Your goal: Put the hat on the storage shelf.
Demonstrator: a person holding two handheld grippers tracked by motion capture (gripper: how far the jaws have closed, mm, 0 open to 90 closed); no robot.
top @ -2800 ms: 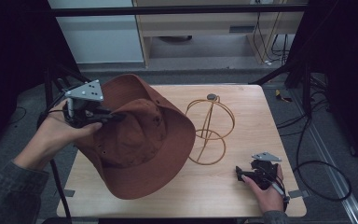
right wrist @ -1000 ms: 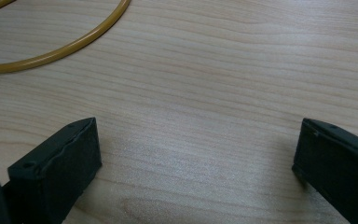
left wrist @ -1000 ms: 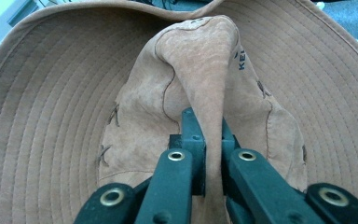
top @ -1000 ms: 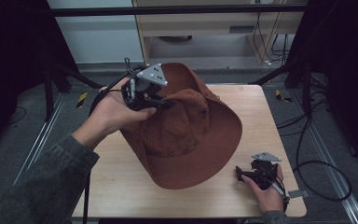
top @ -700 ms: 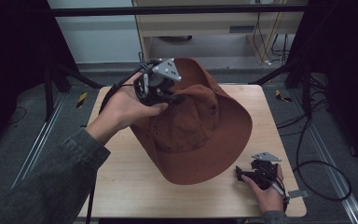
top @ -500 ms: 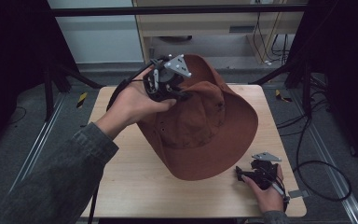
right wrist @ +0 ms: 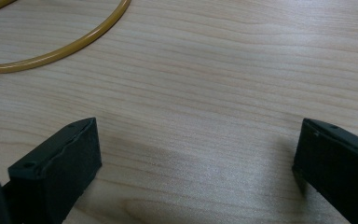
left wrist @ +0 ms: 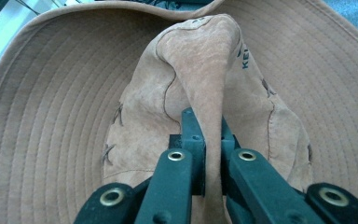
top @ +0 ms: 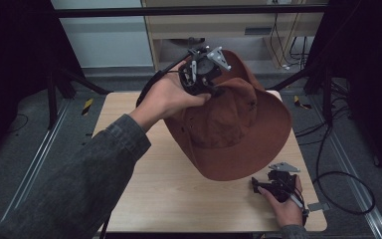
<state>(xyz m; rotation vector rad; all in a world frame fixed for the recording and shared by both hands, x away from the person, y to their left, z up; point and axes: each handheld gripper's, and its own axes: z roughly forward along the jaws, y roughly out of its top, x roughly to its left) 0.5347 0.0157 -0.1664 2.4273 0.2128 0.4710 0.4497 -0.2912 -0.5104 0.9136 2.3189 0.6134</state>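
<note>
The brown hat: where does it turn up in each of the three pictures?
High view: the brown hat hangs centre-right over the table, pinched by the left gripper.
Left gripper view: hat close up, a fold of its crown between the jaws.
Right gripper view: no hat here.
Shared landmark: the crown fold in the left gripper.

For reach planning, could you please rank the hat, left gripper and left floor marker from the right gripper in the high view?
1. Hat: brim just left.
2. Left gripper: far side, pinching the crown.
3. Floor marker: beyond table's left edge.
</note>
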